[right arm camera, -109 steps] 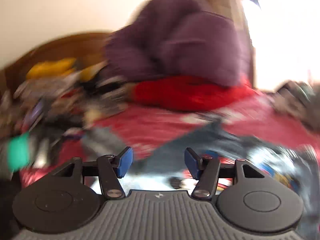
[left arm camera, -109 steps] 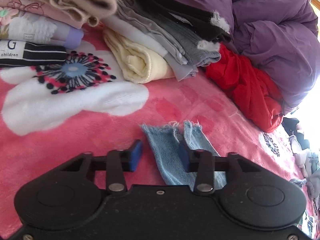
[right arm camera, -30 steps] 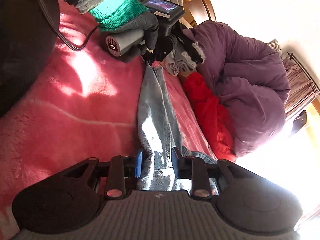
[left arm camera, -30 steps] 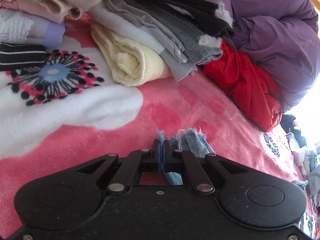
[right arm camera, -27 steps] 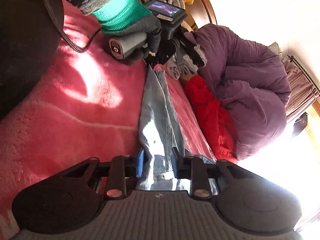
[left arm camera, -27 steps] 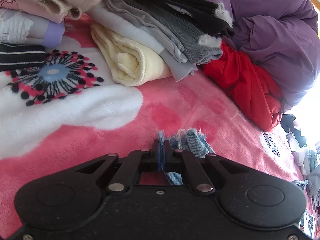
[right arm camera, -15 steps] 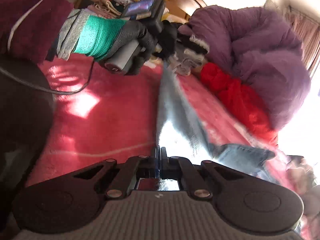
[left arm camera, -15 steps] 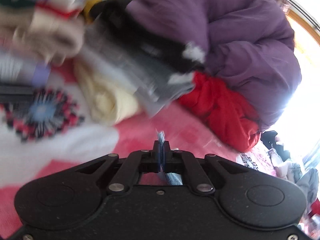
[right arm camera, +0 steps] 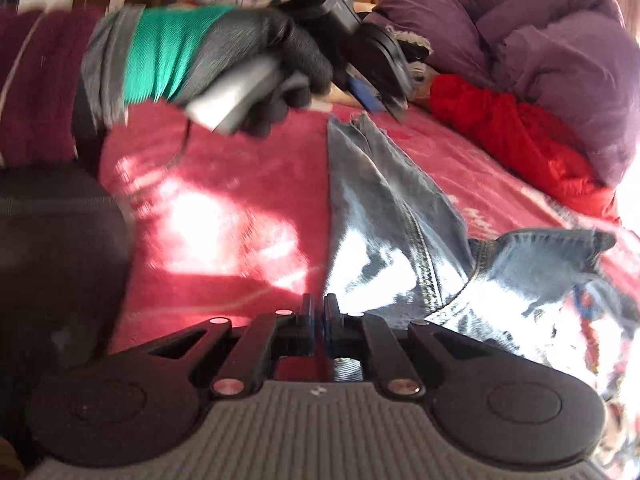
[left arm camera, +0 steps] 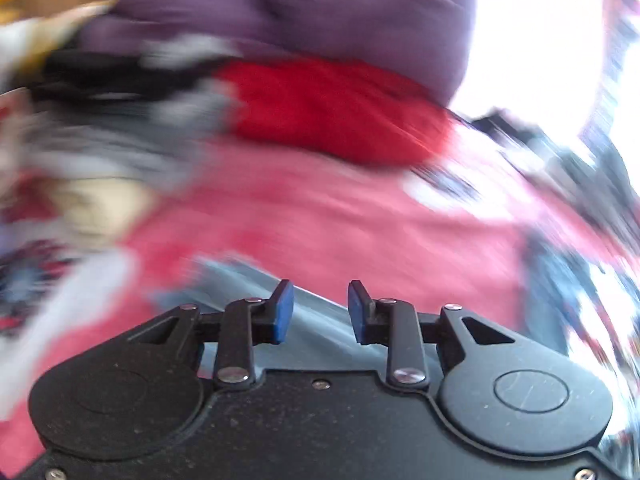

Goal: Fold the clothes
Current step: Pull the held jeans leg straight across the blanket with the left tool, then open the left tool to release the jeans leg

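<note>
Light blue jeans [right arm camera: 384,200] lie stretched along the pink blanket [right arm camera: 240,208], frayed leg ends far, waist near. My right gripper [right arm camera: 319,320] is shut on the near edge of the jeans. My left gripper [left arm camera: 320,312] is open and empty above the jeans [left arm camera: 316,320]; its view is heavily blurred. In the right wrist view the left gripper [right arm camera: 376,92] hovers just above the frayed leg ends, held by a gloved hand [right arm camera: 256,68].
A purple duvet [right arm camera: 540,40] and a red garment [right arm camera: 512,128] lie at the far right. Stacks of folded clothes [left arm camera: 100,140] sit at the far left, blurred. More clothing [right arm camera: 592,320] lies at the right edge. A dark shape [right arm camera: 52,272] fills the near left.
My left gripper has opened and let go of the frayed leg ends, and it is swinging fast. My right gripper stays shut on the waist end.
</note>
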Action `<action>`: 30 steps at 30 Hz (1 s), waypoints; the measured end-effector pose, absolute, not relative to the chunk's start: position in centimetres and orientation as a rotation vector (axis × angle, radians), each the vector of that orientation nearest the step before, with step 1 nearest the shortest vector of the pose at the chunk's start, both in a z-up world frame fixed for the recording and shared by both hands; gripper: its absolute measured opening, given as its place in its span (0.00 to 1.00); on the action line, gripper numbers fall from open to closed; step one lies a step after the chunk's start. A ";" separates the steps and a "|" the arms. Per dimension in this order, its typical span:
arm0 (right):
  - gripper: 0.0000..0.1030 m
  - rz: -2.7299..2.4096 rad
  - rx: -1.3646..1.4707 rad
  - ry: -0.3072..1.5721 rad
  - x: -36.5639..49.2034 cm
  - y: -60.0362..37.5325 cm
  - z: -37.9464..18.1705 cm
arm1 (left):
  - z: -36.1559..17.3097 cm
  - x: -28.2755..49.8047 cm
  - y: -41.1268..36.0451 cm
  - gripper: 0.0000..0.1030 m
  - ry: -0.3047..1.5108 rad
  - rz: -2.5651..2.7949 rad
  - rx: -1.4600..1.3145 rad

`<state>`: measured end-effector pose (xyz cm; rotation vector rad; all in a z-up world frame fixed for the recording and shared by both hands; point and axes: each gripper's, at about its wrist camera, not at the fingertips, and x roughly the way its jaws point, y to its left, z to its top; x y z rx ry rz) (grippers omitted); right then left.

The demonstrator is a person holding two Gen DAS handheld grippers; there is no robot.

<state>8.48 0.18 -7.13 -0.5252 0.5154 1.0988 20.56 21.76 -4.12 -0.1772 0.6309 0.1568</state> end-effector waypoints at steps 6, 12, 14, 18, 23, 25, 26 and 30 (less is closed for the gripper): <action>0.13 1.115 -0.432 0.611 10.2 -0.4 -7.8 | -6.4 21.4 25.5 0.23 0.623 0.413 -0.263; 0.19 1.122 -0.435 0.609 9.9 -0.2 -8.1 | -5.5 20.4 27.7 0.23 0.522 0.404 -0.318; 0.19 1.125 -0.417 0.614 10.1 -0.4 -8.0 | -5.6 20.5 27.0 0.25 0.533 0.374 -0.240; 0.19 1.135 -0.387 0.631 10.5 -0.5 -7.7 | -5.9 20.2 26.5 0.24 0.597 0.517 -0.104; 0.28 1.155 -0.403 0.623 10.0 -0.4 -7.5 | -4.0 18.0 26.5 0.25 0.605 0.523 -0.218; 0.28 1.159 -0.415 0.592 9.5 -0.4 -7.3 | -4.1 17.4 27.4 0.24 0.634 0.518 -0.377; 0.27 1.162 -0.417 0.576 9.3 -0.5 -7.1 | -4.0 17.0 27.5 0.24 0.644 0.513 -0.444; 0.27 1.150 -0.394 0.538 9.5 -0.4 -6.4 | -3.1 16.2 24.0 0.24 0.619 0.338 -0.436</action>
